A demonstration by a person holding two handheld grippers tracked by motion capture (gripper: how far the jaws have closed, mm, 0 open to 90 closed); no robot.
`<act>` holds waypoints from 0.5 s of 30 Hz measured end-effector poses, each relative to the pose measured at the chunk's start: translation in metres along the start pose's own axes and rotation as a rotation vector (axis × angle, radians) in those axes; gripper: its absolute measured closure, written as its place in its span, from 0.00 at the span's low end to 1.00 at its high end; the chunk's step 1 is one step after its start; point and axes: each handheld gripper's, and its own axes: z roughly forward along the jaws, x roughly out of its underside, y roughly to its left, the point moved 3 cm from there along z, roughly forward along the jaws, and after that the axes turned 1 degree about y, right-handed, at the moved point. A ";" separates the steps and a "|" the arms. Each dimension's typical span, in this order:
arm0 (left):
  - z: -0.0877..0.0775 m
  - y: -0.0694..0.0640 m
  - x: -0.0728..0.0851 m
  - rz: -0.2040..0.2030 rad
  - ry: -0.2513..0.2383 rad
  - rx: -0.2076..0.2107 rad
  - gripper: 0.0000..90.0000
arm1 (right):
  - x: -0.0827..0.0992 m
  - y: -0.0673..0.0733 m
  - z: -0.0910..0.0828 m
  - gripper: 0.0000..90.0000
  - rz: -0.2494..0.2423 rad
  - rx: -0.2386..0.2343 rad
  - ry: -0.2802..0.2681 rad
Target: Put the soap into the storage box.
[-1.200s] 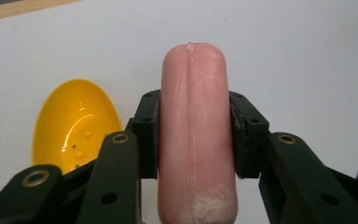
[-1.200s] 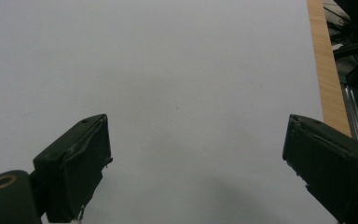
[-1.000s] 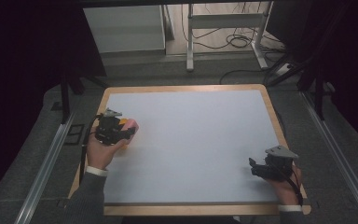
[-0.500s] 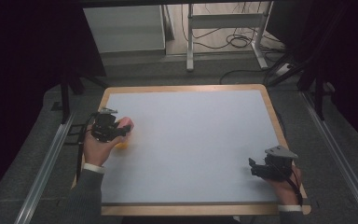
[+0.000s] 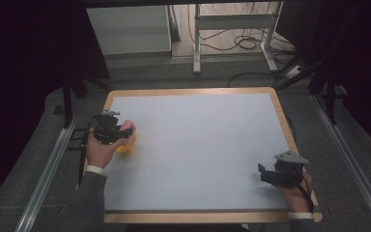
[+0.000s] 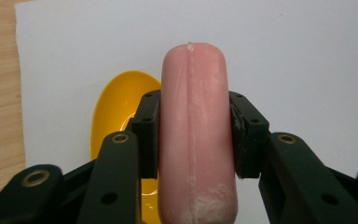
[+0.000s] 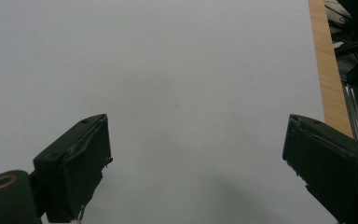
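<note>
Left tongs [image 6: 193,140] are clamped on a pink sausage [image 6: 193,130], pads pressing both of its long sides. The sausage's long axis runs straight out along the tongs, rounded tip pointing away from the hand, so it sticks forward past the pads.

In the high view the left tongs [image 5: 118,133] sit near the left edge of the surface [image 5: 198,145], with the sausage [image 5: 128,127] poking out toward the centre.

A yellow dish [image 6: 121,107], bowl or small plate, cannot tell which, lies just below and to the left of the sausage in the left gripper view. In the high view the yellow dish [image 5: 125,147] peeks out right under the hand. The sausage looks held above it, not resting in it; contact cannot be told.

Key relation: the dish is directly beneath and slightly to the side of the held sausage, so the likely next move is a short shift and a lowering.

Right tongs [image 7: 200,172] stand wide apart with nothing between them, over bare surface. In the high view the right tongs [image 5: 265,176] rest near the front right corner, well apart from the sausage. The left hand is far nearer.
</note>
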 end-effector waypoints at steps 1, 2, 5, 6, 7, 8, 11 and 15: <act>0.001 0.001 0.000 -0.004 0.001 -0.005 0.67 | 0.000 0.000 0.000 0.08 -0.001 0.000 0.000; 0.003 0.003 0.000 -0.006 0.007 -0.013 0.67 | 0.000 0.000 0.000 0.08 0.000 0.000 0.000; 0.006 0.007 0.001 -0.012 0.012 -0.025 0.67 | 0.000 0.000 0.000 0.08 0.000 0.001 0.000; 0.007 0.008 0.001 -0.013 0.014 -0.030 0.67 | 0.000 0.000 0.000 0.08 0.001 0.001 0.000; 0.008 0.009 0.001 -0.013 0.014 -0.036 0.67 | 0.000 0.000 0.000 0.08 0.000 0.000 0.002; 0.009 0.010 0.001 -0.012 0.016 -0.040 0.67 | 0.000 0.000 0.000 0.08 -0.002 0.000 0.002; 0.012 0.013 0.003 -0.020 0.024 -0.041 0.67 | 0.001 0.000 0.001 0.08 -0.003 0.000 0.002; 0.019 0.017 0.006 -0.033 0.039 -0.051 0.67 | 0.001 0.000 0.001 0.08 -0.002 0.001 0.002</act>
